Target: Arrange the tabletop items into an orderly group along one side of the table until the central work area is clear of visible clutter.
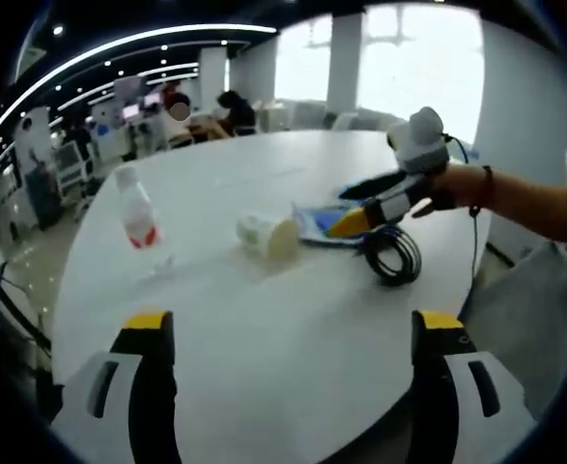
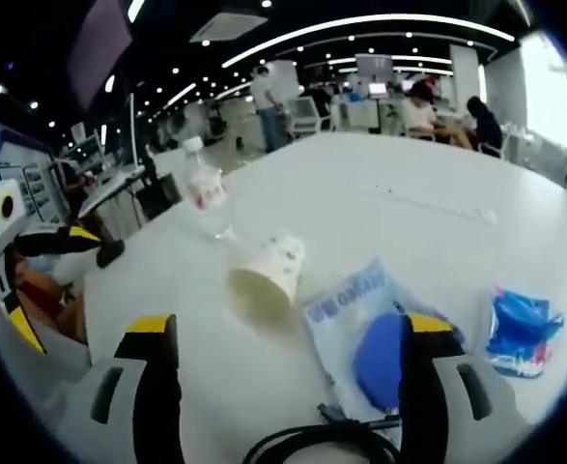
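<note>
The large round white table (image 1: 264, 329) carries everything, and the toppled white paper cup (image 1: 269, 236) near its middle serves as the landmark. In the left gripper view the left gripper (image 1: 288, 372) hangs over the bare near part of the table on the near side of the cup, its two yellow-tipped jaws set wide apart with nothing between them. In the right gripper view the right gripper (image 2: 288, 372) also stands with its jaws wide and nothing clamped, the cup (image 2: 271, 269) lying on its side just ahead of them with its open mouth turned toward the camera. To the right of the cup in that view lies a flat clear plastic pouch with blue lettering (image 2: 360, 307), with a rounded blue item (image 2: 380, 360) on or in it close to the right jaw; I cannot tell which. A coil of black cable (image 1: 393, 254) lies on the table to the right of the cup in the left gripper view, just below the right gripper's tips. A clear plastic bottle with a red label and white cap (image 1: 136, 209) stands upright well to the left of the cup. A small crumpled blue wrapper (image 2: 521, 329) sits farthest right of the cup in the right gripper view, apart from the pouch
</note>
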